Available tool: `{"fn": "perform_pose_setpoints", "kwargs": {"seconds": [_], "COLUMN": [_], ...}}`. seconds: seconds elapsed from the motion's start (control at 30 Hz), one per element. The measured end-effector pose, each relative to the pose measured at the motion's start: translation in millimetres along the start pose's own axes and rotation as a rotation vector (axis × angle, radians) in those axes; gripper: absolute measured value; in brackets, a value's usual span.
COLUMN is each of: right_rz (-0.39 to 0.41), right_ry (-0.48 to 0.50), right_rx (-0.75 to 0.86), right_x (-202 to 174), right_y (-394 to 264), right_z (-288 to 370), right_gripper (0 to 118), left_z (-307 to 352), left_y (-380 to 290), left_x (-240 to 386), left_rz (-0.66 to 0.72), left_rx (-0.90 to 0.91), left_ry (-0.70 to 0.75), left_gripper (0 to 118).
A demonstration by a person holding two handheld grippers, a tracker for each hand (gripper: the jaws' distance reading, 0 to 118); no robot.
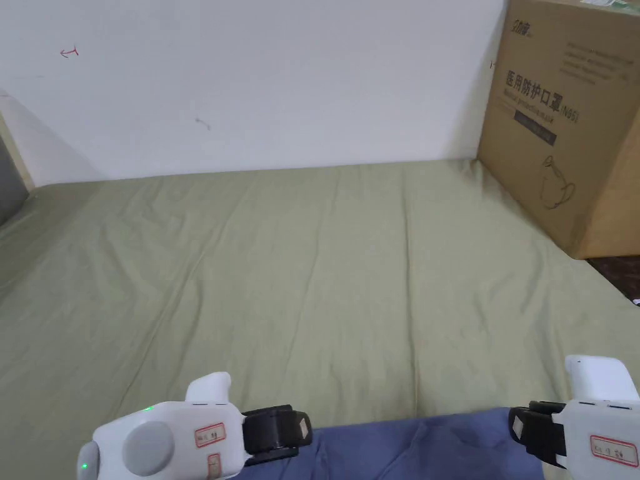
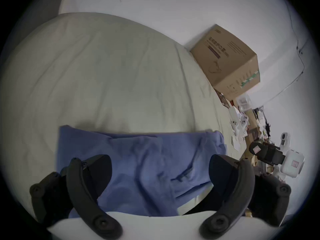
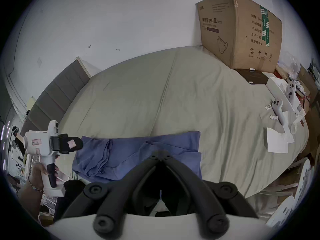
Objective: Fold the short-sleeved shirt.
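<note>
A blue short-sleeved shirt [image 1: 412,447] lies folded into a wide band on the bed's near edge; it also shows in the left gripper view [image 2: 147,157] and the right gripper view [image 3: 129,150]. My left gripper [image 1: 303,431] hovers at the shirt's left end, its jaws spread wide and open [image 2: 159,167] above the cloth, with nothing between them. At the shirt's right end my right gripper [image 1: 515,428] has its jaws closed tip to tip [image 3: 160,154], and no cloth is visibly pinched. Each gripper view also shows the other gripper [image 3: 76,144] [image 2: 254,148].
The olive green bed sheet [image 1: 312,262] stretches back to a white wall. A large cardboard box [image 1: 562,125] stands at the back right corner. White controllers [image 3: 277,105] and papers [image 3: 277,143] lie near the bed's right edge, with clutter beyond.
</note>
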State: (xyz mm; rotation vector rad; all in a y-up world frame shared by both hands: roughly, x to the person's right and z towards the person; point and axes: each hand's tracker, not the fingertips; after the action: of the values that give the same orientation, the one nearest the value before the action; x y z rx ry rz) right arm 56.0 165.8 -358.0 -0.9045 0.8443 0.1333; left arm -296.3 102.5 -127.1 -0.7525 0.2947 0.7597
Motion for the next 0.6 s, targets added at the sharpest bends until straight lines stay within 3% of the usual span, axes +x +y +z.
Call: {"fn": "perform_pose_setpoints", "kwargs": {"seconds": [0.03, 0.07, 0.1, 0.13, 0.33, 0.43, 0.6], "right_rz": [-0.004, -0.007, -0.011, -0.013, -0.002, -0.015, -0.015], "right_ry": [0.004, 0.009, 0.015, 0.02, 0.032, 0.041, 0.038], "right_rx": [-0.001, -0.003, -0.006, -0.009, -0.027, -0.037, -0.031], "right_x": [0.8, 0.1, -0.1, -0.5, -5.4, -3.9, -3.2], "right_y": [-0.7, -1.7, -2.4, -3.1, -7.4, -7.9, -6.0], "right_z": [-1.1, -2.4, -3.7, -4.9, -7.6, -6.4, -4.4], "right_gripper": [0, 0, 0, 0, 0, 0, 0], "left_z": [4.2, 5.9, 1.4, -2.0, -65.9, -72.5, -74.1], "left_y": [0.1, 0.9, -0.1, -4.2, -37.5, -52.7, -51.2], "left_x": [-4.4, -7.0, -7.2, -7.5, 12.9, 39.7, 40.2], "left_rz": [-0.002, 0.0, -0.008, -0.028, -0.057, -0.101, -0.008], "left_rx": [0.003, -0.006, -0.036, -0.059, -0.307, -0.276, -0.324], "left_ry": [0.023, 0.072, 0.11, 0.17, 0.048, -0.036, -0.159], "left_gripper": [92, 60, 6, 0, 0, 0, 0]}}
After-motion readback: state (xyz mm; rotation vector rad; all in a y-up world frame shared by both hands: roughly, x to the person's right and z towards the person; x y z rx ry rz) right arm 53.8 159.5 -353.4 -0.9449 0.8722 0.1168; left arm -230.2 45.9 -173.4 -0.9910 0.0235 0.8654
